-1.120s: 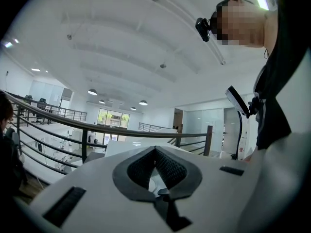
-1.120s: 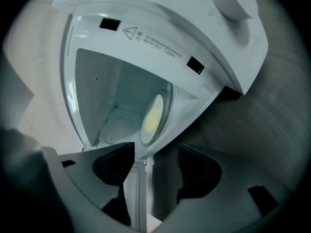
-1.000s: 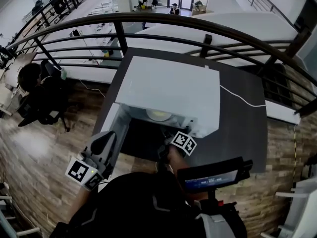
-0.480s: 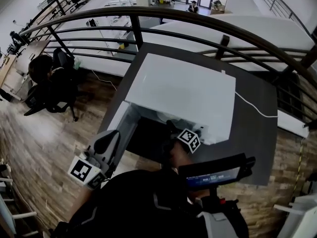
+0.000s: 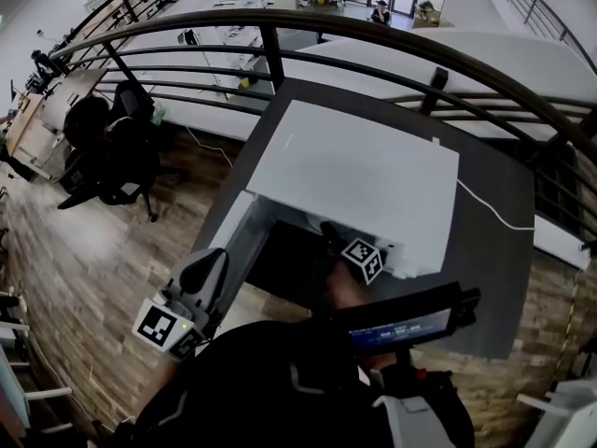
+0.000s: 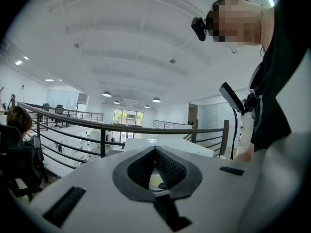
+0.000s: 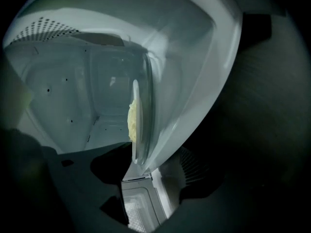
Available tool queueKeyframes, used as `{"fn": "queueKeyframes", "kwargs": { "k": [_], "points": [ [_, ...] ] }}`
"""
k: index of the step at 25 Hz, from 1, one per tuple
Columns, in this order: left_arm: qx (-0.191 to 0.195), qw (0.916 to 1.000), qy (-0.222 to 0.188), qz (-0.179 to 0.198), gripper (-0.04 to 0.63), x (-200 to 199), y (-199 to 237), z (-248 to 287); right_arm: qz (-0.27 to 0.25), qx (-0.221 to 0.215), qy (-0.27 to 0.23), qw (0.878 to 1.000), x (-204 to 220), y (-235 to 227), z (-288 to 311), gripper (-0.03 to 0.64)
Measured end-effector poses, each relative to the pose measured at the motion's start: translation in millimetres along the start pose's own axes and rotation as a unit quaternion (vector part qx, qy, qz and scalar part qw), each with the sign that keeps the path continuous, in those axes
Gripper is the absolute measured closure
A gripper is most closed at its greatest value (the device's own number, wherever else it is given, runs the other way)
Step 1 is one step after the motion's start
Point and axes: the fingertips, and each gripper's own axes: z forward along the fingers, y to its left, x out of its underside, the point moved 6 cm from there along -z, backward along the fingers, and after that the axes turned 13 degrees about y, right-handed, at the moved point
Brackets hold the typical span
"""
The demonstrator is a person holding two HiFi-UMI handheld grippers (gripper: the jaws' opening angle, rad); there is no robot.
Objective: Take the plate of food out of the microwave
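Observation:
A white microwave (image 5: 364, 175) stands on a dark table (image 5: 476, 269), its door (image 5: 238, 241) swung open to the left. My right gripper (image 5: 331, 236) reaches into the cavity. In the right gripper view, tilted on its side, a clear plate (image 7: 138, 130) with yellow food (image 7: 130, 120) lies inside. The plate's rim sits between the wide jaws of the right gripper (image 7: 146, 171), and the pads do not visibly press on it. My left gripper (image 5: 210, 264) hangs low by the door, pointing away, its tips (image 6: 155, 149) together on nothing. The head view hides the plate.
A curved black railing (image 5: 308, 26) runs behind the table, with a drop to a lower floor beyond. A white cable (image 5: 494, 208) trails off the microwave's right side. A seated person (image 5: 89, 119) is at the left. A dark device (image 5: 401, 320) juts out from my chest.
The right gripper has gone deeper into the microwave. The plate, visible in the head view a second ago, is now covered by the microwave's top. The left gripper has barely moved.

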Motion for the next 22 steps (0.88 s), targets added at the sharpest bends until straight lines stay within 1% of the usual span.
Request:
{"fn": "queueKeyframes", "kwargs": {
  "k": [4, 13, 17, 22],
  "points": [
    [-0.005, 1.0000, 0.004, -0.003, 0.591, 3.1, 1.0, -3.5, 0.017, 0.001, -0.003, 1.000, 0.6, -3.5, 4.1, 0.325],
    [-0.010, 0.9999, 0.003, -0.004, 0.591, 4.8, 1.1, -5.9, 0.029, -0.006, -0.006, 1.000, -1.8, -5.8, 4.5, 0.327],
    [-0.011, 0.9999, 0.003, -0.006, 0.591, 3.8, 1.5, -8.0, 0.044, -0.011, -0.009, 0.999, -0.7, -5.0, 3.0, 0.328],
    [-0.012, 0.9999, 0.005, -0.007, 0.591, 4.9, 2.0, -8.8, 0.047, -0.012, -0.013, 0.999, 0.4, -4.5, 1.2, 0.345]
  ]
}}
